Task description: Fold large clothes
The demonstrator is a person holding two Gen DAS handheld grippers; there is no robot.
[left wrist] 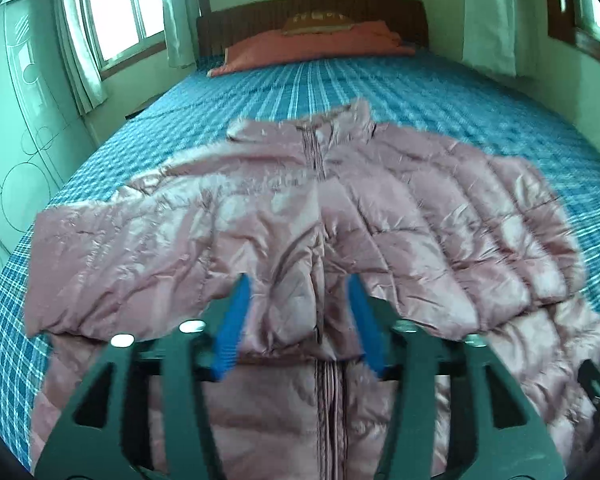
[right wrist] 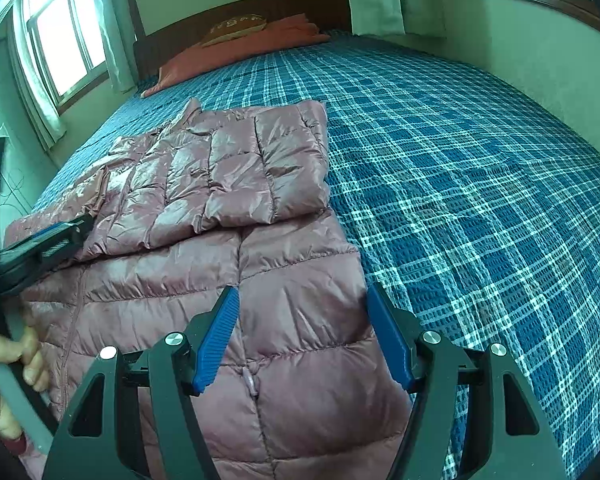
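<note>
A pink quilted jacket (left wrist: 204, 236) lies front up on the blue plaid bed (left wrist: 440, 100), collar toward the headboard. Both sleeves are folded across its chest. My left gripper (left wrist: 299, 280) is open just over the spot where the sleeves meet above the zipper; puffy fabric bulges between its blue pads (left wrist: 236, 320), which do not press on it. In the right wrist view the jacket (right wrist: 292, 344) fills the left half. My right gripper (right wrist: 303, 290) hangs open over the lower body near its right edge, holding nothing. The left gripper (right wrist: 48, 240) shows at the left, held by a hand (right wrist: 16, 360).
An orange pillow (left wrist: 312, 48) lies against the dark wooden headboard (left wrist: 400, 10). Curtained windows (left wrist: 120, 8) flank the bed, and a pale wardrobe (left wrist: 16, 128) stands along its left side. Bare plaid bedspread (right wrist: 480, 184) stretches to the right of the jacket up to the wall.
</note>
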